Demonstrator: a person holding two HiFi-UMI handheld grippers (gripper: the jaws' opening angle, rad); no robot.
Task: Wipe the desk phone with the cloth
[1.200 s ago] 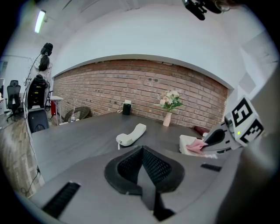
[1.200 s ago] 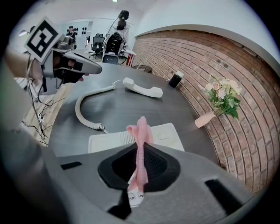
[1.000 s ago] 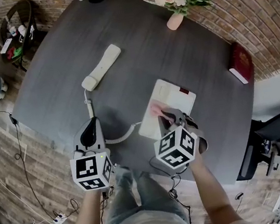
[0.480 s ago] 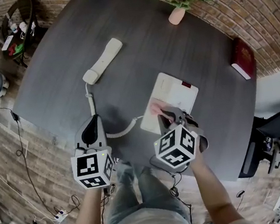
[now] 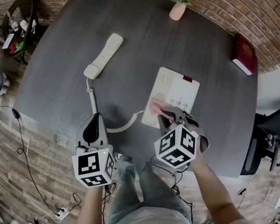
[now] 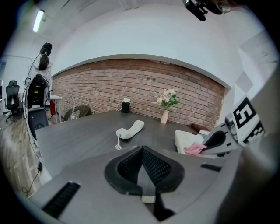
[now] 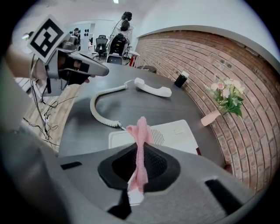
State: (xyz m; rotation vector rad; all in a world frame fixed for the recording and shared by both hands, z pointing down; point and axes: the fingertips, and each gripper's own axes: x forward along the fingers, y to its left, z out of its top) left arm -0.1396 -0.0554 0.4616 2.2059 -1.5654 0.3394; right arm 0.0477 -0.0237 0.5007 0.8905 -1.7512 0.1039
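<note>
Right gripper (image 7: 140, 154) jaws clamped on cloth (image 7: 141, 130), apparently touching phone (image 7: 176, 133), frame centre. Left gripper (image 6: 142, 162) jaws together, empty, over bench (image 6: 78, 135) edge.

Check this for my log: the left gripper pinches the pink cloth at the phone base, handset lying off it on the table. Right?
Wrong gripper: the right gripper pinches the pink cloth, as the right gripper view shows; the left gripper is shut, empty. Rest holds.
</note>
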